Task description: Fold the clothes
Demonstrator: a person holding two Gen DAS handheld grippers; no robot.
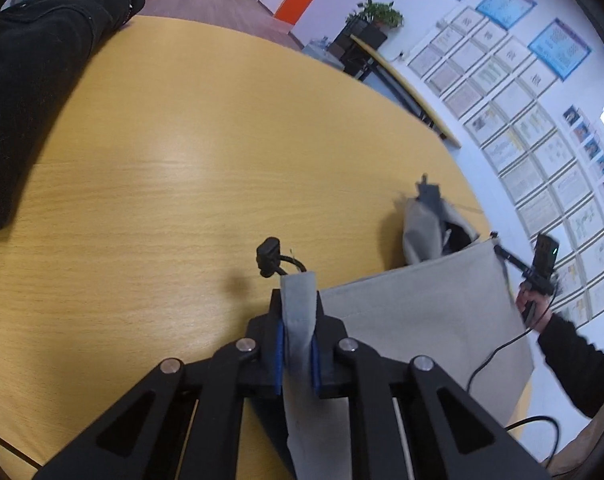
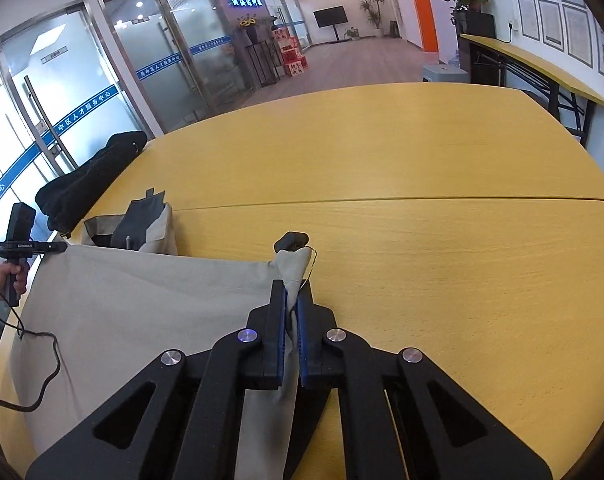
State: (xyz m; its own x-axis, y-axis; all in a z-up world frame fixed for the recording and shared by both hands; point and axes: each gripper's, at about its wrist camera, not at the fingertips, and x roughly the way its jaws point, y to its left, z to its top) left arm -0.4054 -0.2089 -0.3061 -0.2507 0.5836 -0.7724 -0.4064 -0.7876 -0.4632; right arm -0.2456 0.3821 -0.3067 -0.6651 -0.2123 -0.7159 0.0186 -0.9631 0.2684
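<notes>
A light grey garment [image 1: 421, 312] hangs stretched between both grippers above the yellow table [image 1: 182, 152]. My left gripper [image 1: 298, 296] is shut on one corner of its upper edge, and a black drawstring toggle [image 1: 268, 260] sticks out past the fingers. At the far right, the right gripper [image 1: 499, 249] holds the other corner. In the right wrist view, my right gripper [image 2: 292, 286] is shut on its corner of the grey garment [image 2: 142, 304], with a black toggle [image 2: 292, 240] beyond it. At the far left a hand holds the left gripper [image 2: 62, 246]. A bunched part with dark grey lining [image 2: 146, 220] rests on the table.
A black garment [image 1: 42, 80] lies along the table's left edge, also visible as a black garment [image 2: 90, 176] in the right wrist view. A cable [image 2: 42, 360] trails over the cloth. Bare tabletop [image 2: 421, 200] spreads ahead and right. A narrow side table [image 2: 541, 68] stands by the wall.
</notes>
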